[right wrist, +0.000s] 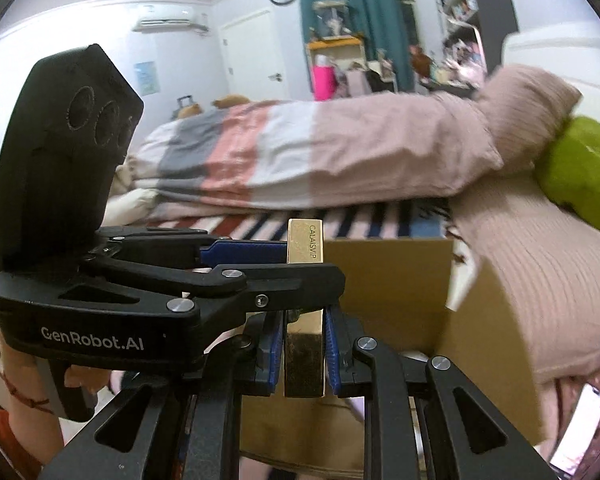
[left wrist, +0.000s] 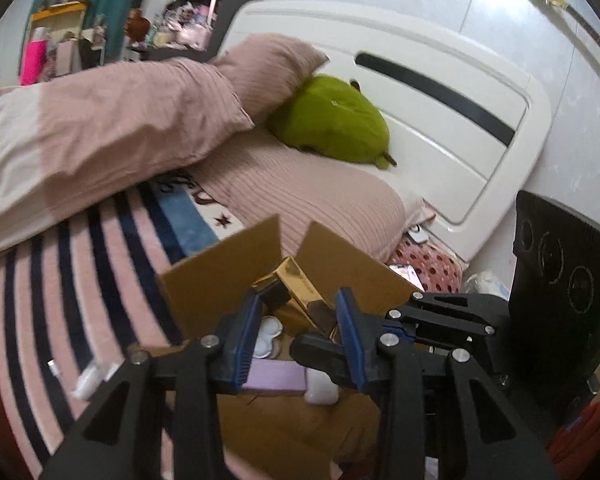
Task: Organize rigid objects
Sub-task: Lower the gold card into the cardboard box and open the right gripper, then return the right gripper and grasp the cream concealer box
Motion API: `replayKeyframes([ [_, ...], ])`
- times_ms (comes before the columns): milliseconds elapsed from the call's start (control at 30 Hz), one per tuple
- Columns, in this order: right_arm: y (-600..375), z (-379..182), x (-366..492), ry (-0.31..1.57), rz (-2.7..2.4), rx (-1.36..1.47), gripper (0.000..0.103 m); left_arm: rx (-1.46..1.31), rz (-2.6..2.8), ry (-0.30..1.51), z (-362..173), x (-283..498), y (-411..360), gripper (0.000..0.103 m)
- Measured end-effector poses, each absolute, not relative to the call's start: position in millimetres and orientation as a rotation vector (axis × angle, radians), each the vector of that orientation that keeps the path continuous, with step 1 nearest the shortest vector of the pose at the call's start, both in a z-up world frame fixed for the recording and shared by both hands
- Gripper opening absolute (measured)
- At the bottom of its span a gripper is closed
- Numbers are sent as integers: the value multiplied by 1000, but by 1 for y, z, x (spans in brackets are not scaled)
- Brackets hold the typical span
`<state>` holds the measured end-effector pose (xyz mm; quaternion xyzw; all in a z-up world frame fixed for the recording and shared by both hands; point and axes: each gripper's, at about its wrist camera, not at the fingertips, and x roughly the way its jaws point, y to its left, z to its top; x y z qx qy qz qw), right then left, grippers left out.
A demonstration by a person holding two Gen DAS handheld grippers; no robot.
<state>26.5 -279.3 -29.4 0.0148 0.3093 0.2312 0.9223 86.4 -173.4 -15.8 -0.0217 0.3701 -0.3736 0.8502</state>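
Observation:
A shiny gold box [right wrist: 305, 264] marked CALAISVIP stands upright between both grippers, over an open cardboard box [right wrist: 400, 280] on the bed. My right gripper [right wrist: 303, 354] is shut on the gold box's lower part. My left gripper [right wrist: 288, 252] comes in from the left at right angles, its blue pads beside the gold box higher up. In the left wrist view the left gripper [left wrist: 296, 312] has its jaws apart around the gold box [left wrist: 296, 288], with a gap at each pad. The right gripper [left wrist: 340, 344] crosses from the right. A lilac bar [left wrist: 274, 376] and white pieces [left wrist: 269, 336] lie in the cardboard box [left wrist: 228, 276].
The cardboard box sits on a striped blanket [left wrist: 84, 280] on the bed. Pink pillows [left wrist: 300, 196], a rolled duvet [left wrist: 100, 128] and a green plush toy [left wrist: 332, 120] lie behind it. A white headboard [left wrist: 440, 120] stands at the back. A phone [right wrist: 576, 428] lies at the bed's edge.

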Motion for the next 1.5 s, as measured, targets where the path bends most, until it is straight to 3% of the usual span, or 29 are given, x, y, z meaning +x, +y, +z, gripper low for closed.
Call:
replayKeyframes([
  [233, -308, -48, 41, 732, 433, 37, 13, 2, -776, 843, -33, 96, -199, 35],
  [367, -313, -55, 46, 762, 431, 51, 14, 18, -743, 841, -33, 96, -199, 63],
  [433, -313, -55, 46, 769, 426, 46, 16, 13, -742, 834, -31, 94, -195, 67],
  [500, -312, -54, 44, 773, 429, 51, 33, 15, -729, 822, -28, 91, -191, 74],
  [567, -312, -52, 41, 767, 422, 48, 40, 18, -721, 810, -25, 87, -187, 74],
  [1000, -283, -35, 23, 778, 387, -40, 42, -17, -674, 719, -4, 50, -125, 75],
  [1167, -247, -20, 14, 744, 424, -86, 48, -40, -606, 672, 4, 33, -79, 75],
  [1500, -137, -32, 10, 732, 663, -175, 48, -118, -383, 661, -25, 13, 32, 75],
])
